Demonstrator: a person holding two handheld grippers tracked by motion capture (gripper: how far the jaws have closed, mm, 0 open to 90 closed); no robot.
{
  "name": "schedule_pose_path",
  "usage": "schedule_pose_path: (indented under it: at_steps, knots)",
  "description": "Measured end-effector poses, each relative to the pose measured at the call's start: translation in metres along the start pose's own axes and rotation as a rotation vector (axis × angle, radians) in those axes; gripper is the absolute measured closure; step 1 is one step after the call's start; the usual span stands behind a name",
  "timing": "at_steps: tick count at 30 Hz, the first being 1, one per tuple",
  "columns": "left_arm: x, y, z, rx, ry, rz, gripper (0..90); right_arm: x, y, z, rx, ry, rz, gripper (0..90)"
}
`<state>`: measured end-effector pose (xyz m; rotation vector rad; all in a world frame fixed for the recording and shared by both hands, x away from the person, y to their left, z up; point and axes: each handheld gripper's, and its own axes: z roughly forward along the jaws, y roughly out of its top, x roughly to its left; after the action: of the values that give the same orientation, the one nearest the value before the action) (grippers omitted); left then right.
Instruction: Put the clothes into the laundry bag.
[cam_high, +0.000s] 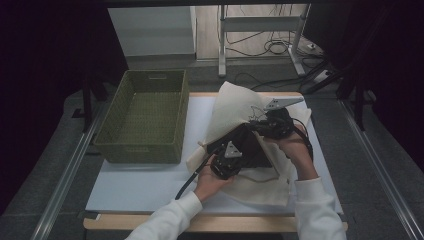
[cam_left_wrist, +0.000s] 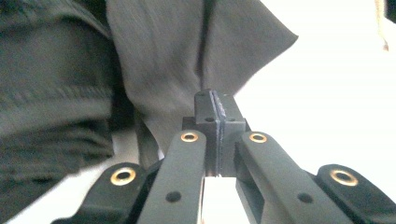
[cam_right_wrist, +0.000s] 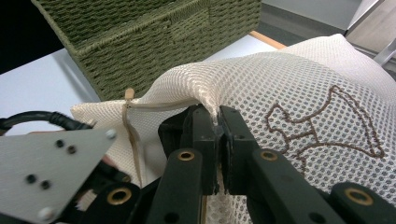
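White laminate covers the tabletop (cam_high: 150, 185), the largest surface I have to report on. On its left part sits a green woven basket (cam_high: 142, 116), upright and with nothing visible inside. Just right of it is a cream mesh laundry bag (cam_high: 231, 106), partly raised off the surface, its lower part spread flat toward my side. A brown embroidered outline (cam_right_wrist: 327, 123) marks one face, and a thin drawstring with a small toggle (cam_right_wrist: 129, 94) hangs at its rim.

A dark garment (cam_high: 250, 147) lies at the bag's mouth, between my two tools. In the left gripper view it appears as grey-black folded cloth (cam_left_wrist: 154, 60) just beyond the tips.

My right gripper (cam_right_wrist: 217, 122) has its jaws pinching the rim of the mesh bag, lifting that edge. My left gripper (cam_left_wrist: 216, 108) has its jaws pressed together; the garment lies close behind them, but I cannot confirm that any cloth is caught between them.

Assessment: the step in hand is loading the garment into the bag, with the mouth held up by the right tool. The next move calls for keeping that rim raised and taut while the left tool drives the cloth deeper past the opening, avoiding the drawstring.
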<state>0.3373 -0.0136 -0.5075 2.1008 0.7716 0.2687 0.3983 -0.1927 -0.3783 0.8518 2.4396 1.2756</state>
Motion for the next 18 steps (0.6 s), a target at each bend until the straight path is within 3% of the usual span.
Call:
schedule_pose_path:
  at_steps: [7, 14, 18]
  knots:
    - [0.004, -0.004, 0.02, 0.044, 0.007, -0.008, 89.8, 0.001, 0.0, 0.003, 0.006, -0.001, -0.005, 85.3]
    - [0.004, 0.0, 0.033, 0.055, 0.052, 0.013, 89.9, 0.0, 0.0, 0.002, 0.006, 0.001, -0.004, 85.3]
    - [0.007, 0.001, 0.04, 0.063, 0.06, -0.005, 90.0, 0.001, 0.0, 0.001, 0.005, -0.002, -0.005, 85.3]
